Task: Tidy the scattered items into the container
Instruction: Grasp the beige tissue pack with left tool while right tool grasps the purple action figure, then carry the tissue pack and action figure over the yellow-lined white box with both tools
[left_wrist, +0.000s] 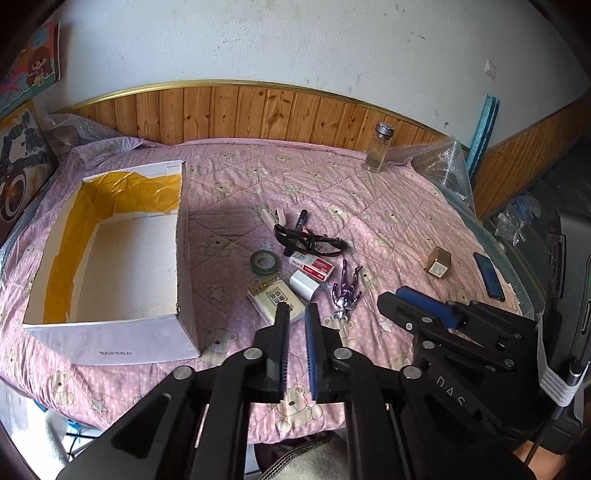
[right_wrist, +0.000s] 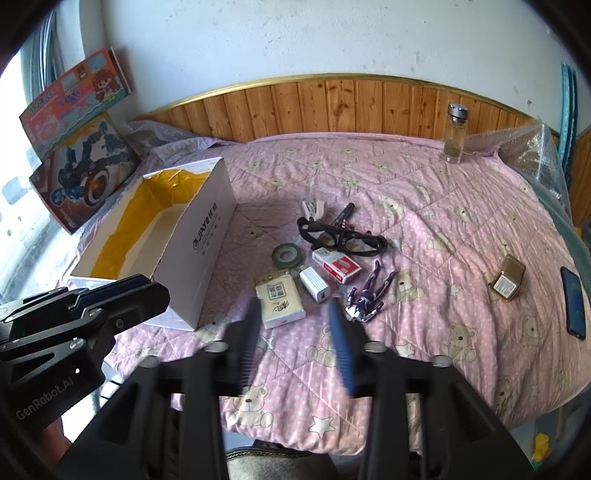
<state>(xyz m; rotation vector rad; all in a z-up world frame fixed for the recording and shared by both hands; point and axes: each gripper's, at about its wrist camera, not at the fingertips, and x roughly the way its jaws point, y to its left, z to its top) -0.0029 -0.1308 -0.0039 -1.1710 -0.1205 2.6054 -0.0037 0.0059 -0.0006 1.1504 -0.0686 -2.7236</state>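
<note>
scattered items (left_wrist: 295, 266) lie mid-frame on the bed, directly ahead of both empty tongs; left tongs (left_wrist: 296, 314) narrowly parted, right tongs (right_wrist: 295, 314) wide; container (left_wrist: 107, 251) at centre left.

On the quilt (right_wrist: 424, 229) we found 1 open box (right_wrist: 207, 236) at left. Right of it lay 1 cluster: tape roll (right_wrist: 287, 255), glasses (right_wrist: 340, 236) behind, figurine (right_wrist: 369, 293) at right. Further right sat 1 phone (right_wrist: 574, 301); 1 jar (right_wrist: 455, 134) stood behind.

Pink bear-print quilt (left_wrist: 369, 206), white yellow-lined box (left_wrist: 110, 339), purple figure (left_wrist: 345, 291)
</note>
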